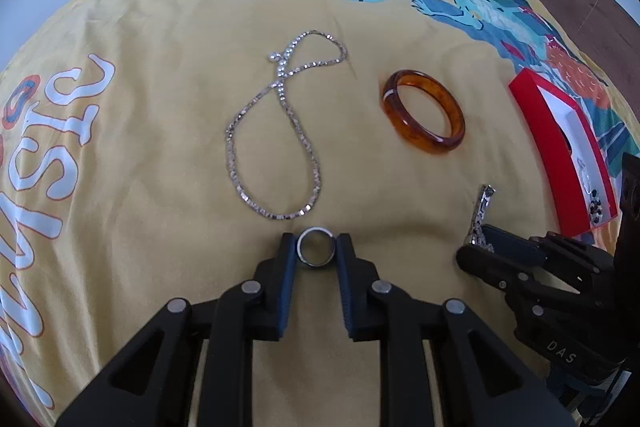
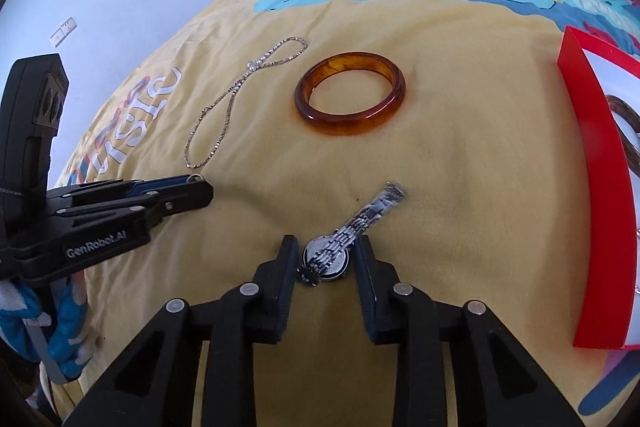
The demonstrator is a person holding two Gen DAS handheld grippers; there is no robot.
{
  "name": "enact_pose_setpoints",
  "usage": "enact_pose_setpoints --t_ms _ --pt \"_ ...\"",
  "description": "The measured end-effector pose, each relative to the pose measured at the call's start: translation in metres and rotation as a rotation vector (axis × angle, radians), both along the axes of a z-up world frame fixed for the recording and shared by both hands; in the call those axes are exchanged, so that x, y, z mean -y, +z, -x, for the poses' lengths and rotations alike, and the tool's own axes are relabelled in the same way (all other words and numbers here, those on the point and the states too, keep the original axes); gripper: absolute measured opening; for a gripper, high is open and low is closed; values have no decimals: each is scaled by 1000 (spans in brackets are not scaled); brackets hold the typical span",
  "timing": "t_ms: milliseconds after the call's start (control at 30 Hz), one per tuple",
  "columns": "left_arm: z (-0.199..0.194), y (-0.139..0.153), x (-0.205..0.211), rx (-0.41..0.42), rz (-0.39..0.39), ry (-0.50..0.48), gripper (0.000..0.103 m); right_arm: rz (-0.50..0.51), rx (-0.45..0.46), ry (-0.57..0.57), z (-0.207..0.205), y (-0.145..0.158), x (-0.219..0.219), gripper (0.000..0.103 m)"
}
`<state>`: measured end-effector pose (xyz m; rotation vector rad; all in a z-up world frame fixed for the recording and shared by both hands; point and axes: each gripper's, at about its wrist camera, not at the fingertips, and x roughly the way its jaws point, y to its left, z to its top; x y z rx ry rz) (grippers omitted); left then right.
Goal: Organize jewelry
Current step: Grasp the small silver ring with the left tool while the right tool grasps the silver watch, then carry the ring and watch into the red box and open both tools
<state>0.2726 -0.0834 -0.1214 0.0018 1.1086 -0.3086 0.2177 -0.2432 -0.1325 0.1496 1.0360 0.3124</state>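
Pinching a ring, the left gripper joins the right gripper, whose jaws bracket a watch with contact unclear, while necklace and bangle lie outside the red box.

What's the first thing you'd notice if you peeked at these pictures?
Probably the amber bangle, lying flat in the middle of the yellow bedspread, with the sparkly necklace looped to its left. Then the two grippers near the camera: the left gripper pinches a silver ring, and the right gripper has a wristwatch between its fingers. A red box sits at the right edge.
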Motion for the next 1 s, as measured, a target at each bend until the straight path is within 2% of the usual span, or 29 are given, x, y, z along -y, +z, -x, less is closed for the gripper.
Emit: enact_pose_setpoints --t_ms 133,433,800,1000 --pt "7 5 -1 0 7 -3 19 6 1 4 6 3 1 24" --pt "34 29 -14 14 24 5 19 -9 5 7 35 20 -7 24" --pt "75 70 -25 67 33 -1 19 -44 59 -14 86 67 -13 24" --pt "93 87 -17 85 45 -23 19 -50 104 -35 107 91 -7 24"
